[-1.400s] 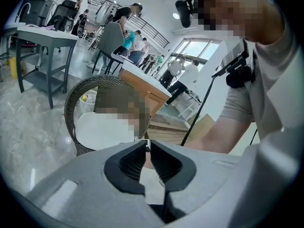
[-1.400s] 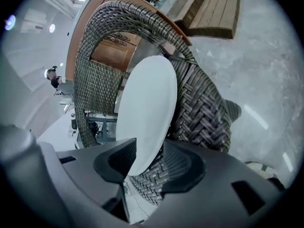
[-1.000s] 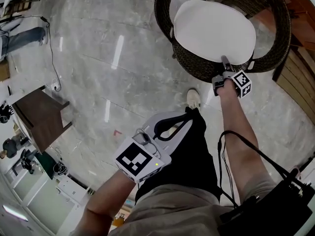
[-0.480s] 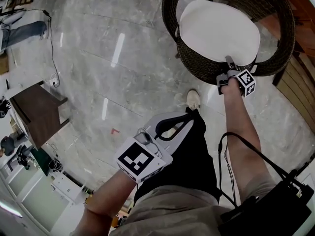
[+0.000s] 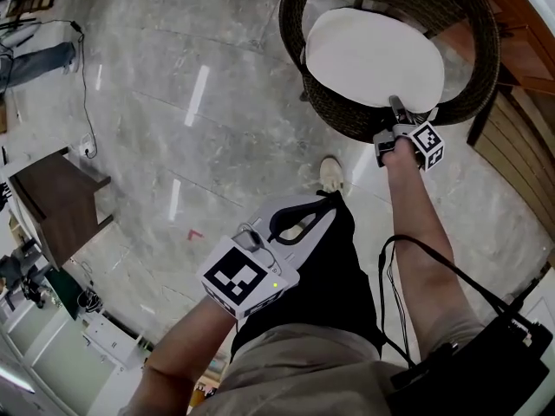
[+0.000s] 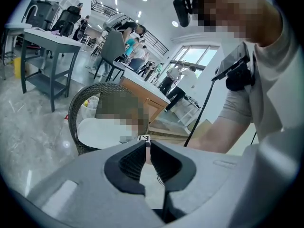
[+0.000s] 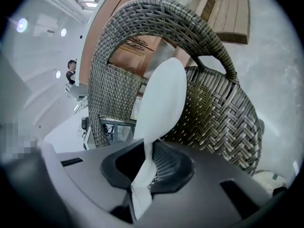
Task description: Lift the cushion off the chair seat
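A white round cushion lies in the dark wicker chair at the top of the head view. My right gripper is at the cushion's near edge. In the right gripper view its jaws are closing, and the cushion's thin edge is pinched between them at the right gripper, so the cushion stands edge-on in front of the wicker back. My left gripper hangs low beside my leg, shut with nothing in it. The left gripper view shows the left gripper pointing towards the cushion.
A dark wooden side table stands at the left, with a cable trailing on the marble floor. Wooden slats run along the right beside the chair. My shoe is just in front of the chair. Grey tables and people stand farther back.
The right gripper keeps its place at the cushion's near edge. The chair shifts slightly in the head view. The left gripper stays by my leg.
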A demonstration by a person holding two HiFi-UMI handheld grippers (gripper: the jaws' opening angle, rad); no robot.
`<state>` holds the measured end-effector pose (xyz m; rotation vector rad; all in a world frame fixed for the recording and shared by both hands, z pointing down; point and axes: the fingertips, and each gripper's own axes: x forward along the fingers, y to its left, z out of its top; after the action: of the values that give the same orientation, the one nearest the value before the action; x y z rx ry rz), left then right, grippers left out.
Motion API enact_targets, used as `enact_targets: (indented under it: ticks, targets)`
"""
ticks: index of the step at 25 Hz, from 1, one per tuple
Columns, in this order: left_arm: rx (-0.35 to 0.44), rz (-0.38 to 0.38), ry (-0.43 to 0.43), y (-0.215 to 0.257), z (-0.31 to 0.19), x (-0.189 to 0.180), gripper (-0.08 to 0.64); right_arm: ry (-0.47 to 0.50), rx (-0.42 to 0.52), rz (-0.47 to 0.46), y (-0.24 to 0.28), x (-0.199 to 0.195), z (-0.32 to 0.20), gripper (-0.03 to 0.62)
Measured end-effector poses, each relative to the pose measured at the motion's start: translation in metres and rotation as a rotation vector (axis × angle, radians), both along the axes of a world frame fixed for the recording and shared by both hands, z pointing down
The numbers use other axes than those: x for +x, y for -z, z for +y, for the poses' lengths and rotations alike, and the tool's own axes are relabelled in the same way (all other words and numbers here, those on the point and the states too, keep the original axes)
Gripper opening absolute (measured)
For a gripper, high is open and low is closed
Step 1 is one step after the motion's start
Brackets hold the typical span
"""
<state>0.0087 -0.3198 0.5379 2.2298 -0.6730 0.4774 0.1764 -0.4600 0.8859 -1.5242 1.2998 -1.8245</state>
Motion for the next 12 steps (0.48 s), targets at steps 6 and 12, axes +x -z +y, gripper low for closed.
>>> enact_targets:
  ticks: [6,12]
  targets:
    - [0.031,0.021,-0.019,0.025,0.022,-0.006,0.012,0.017,0.067,0.009,0.049,-0.005,0.012,0.049]
    - [0.064,0.054,-0.043,0.057,0.054,-0.014,0.012,0.037,0.111,0.029,0.097,-0.006,0.042,0.048]
